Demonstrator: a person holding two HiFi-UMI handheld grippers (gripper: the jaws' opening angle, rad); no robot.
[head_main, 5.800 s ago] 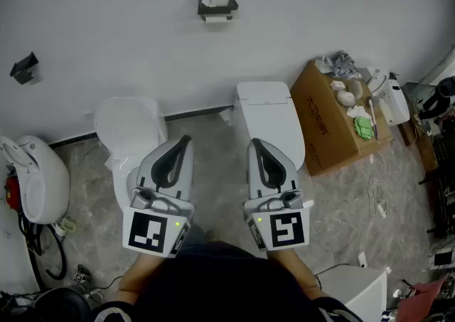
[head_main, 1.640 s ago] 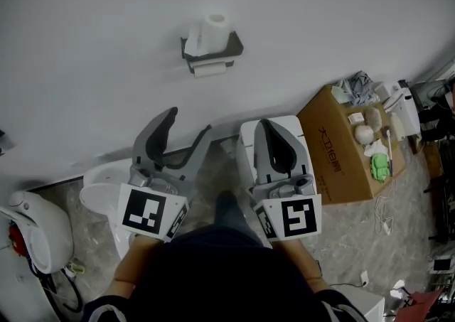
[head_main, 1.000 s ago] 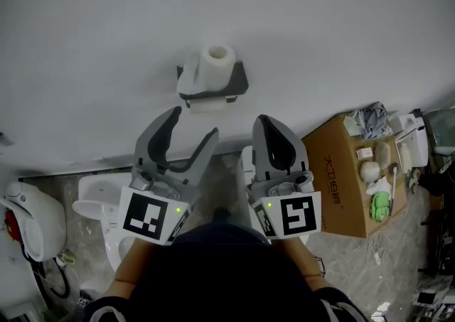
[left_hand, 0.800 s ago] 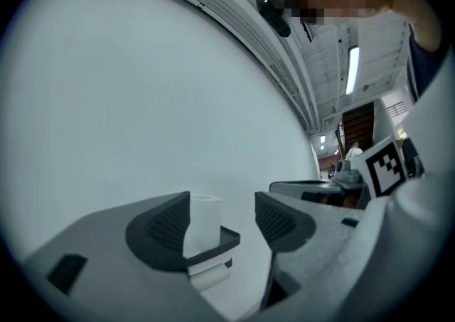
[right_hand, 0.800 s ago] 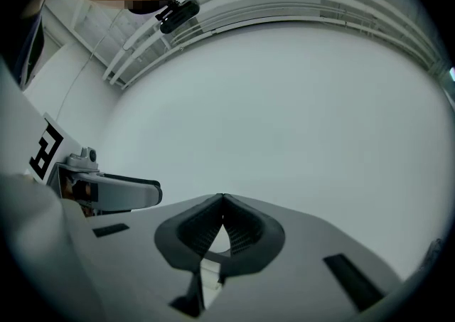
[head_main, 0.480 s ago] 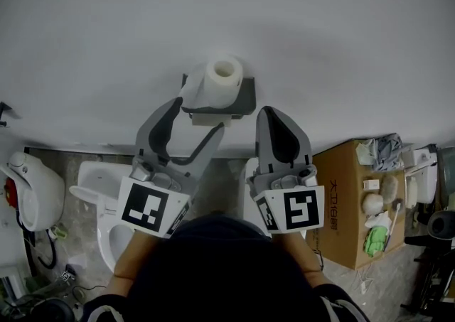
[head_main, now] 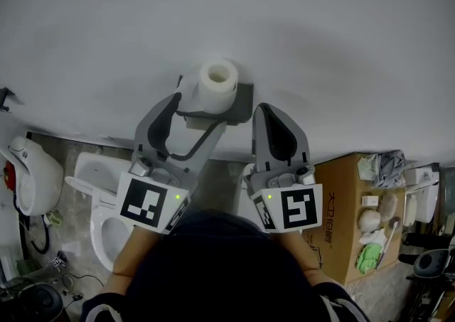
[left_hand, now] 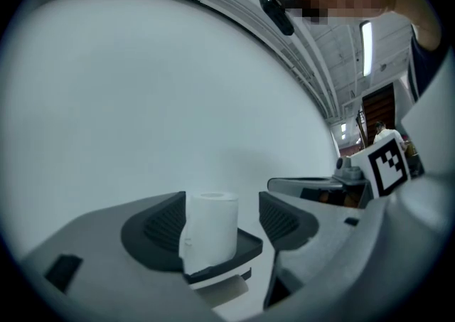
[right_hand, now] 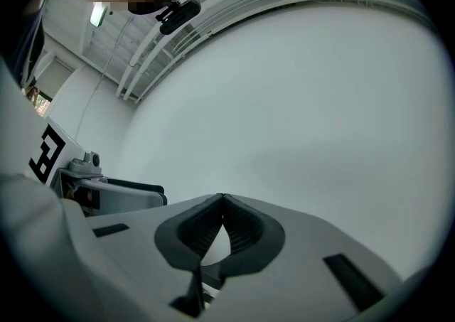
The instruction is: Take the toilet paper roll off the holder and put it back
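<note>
A white toilet paper roll [head_main: 217, 85] stands upright on the dark shelf of the wall holder [head_main: 244, 102]. A second roll [left_hand: 229, 289] hangs under that shelf. My left gripper [head_main: 197, 115] is open, and its jaws have just been opening. In the left gripper view the upright roll [left_hand: 211, 232] stands in the gap of the left gripper [left_hand: 222, 200]. A clear gap shows between the roll and the right-hand pad. My right gripper [head_main: 265, 109] is shut and empty, just to the right of the holder and facing the bare wall. Its closed tips [right_hand: 222, 197] meet in the right gripper view.
Below on the floor stand a white toilet [head_main: 99, 203] at the left, another white fixture [head_main: 28, 175] at the far left, and a cardboard box [head_main: 341, 203] with small items on it at the right. The white wall [head_main: 320, 43] fills the space ahead.
Both grippers have moved in toward the wall and the holder. The left jaws have spread wider and now flank the upright roll. The right gripper has stayed shut.
</note>
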